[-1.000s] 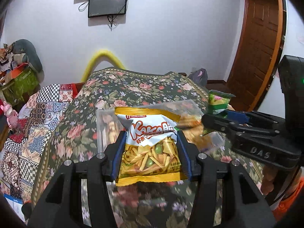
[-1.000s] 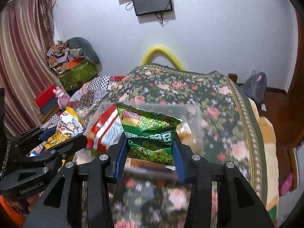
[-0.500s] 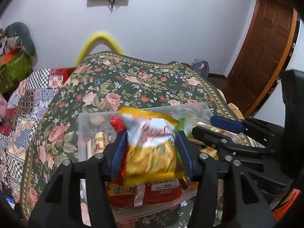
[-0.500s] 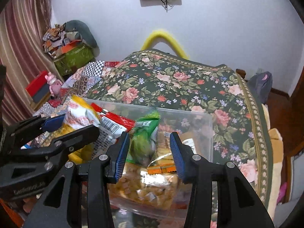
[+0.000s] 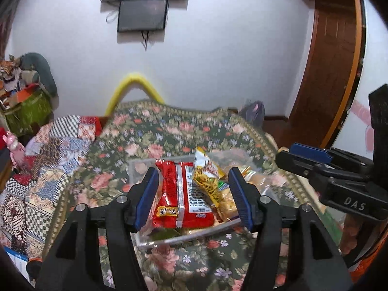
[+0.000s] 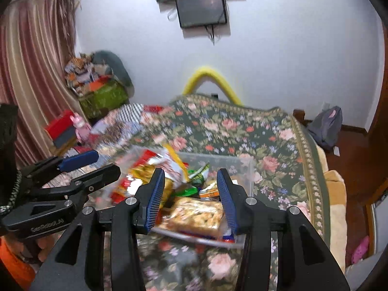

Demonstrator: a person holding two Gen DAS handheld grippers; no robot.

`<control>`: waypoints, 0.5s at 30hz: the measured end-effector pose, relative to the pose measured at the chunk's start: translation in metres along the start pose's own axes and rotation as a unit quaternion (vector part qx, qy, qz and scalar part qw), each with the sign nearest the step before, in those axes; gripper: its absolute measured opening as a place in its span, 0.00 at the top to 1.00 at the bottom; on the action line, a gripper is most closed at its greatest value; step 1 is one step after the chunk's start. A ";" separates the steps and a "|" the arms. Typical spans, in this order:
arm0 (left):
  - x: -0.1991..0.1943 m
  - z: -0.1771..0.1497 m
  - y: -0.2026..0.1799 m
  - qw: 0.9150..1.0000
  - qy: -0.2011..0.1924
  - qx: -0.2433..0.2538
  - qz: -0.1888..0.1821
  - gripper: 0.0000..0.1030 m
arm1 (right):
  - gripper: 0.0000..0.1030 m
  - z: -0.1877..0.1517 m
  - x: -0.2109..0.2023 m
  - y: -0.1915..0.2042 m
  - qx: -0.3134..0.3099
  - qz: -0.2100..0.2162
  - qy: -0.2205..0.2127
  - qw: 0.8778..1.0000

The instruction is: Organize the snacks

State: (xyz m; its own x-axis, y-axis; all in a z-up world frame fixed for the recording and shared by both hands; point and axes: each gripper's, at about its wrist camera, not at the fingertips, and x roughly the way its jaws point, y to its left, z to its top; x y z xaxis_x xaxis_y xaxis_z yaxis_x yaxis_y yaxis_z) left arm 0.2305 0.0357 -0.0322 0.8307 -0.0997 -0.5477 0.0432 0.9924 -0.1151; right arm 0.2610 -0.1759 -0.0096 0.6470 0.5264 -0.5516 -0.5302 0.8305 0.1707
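The left gripper hangs above the near side of a clear plastic box that stands on a bed with a flowered cover. Its blue fingers are spread apart and hold nothing. In the box lies a red packet, and just right of it a yellow snack bag leans with one corner up. The right gripper is above the same box, with its fingers also spread and empty. Below it a packet of pale nuts lies at the near side, and a green bag sits farther in, partly hidden. The snacks on the left side of the box are blurred in the right wrist view.
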 end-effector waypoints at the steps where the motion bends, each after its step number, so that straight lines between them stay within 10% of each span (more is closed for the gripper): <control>1: -0.011 0.001 -0.002 1.000 -0.010 0.001 0.001 0.42 | 0.60 0.000 -0.013 0.003 -0.001 0.001 -0.011 1.000; 15: -0.157 -0.016 -0.036 0.989 -0.145 0.027 0.015 0.20 | 0.40 -0.016 -0.121 0.042 -0.015 -0.011 -0.121 0.992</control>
State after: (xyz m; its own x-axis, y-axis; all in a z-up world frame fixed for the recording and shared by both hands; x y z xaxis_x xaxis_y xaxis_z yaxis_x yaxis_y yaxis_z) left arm 0.0899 0.0141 0.0444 0.9562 -0.0530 -0.2879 0.0394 0.9978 -0.0529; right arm 0.1521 -0.2079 0.0513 0.7695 0.5396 -0.3417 -0.5281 0.8384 0.1346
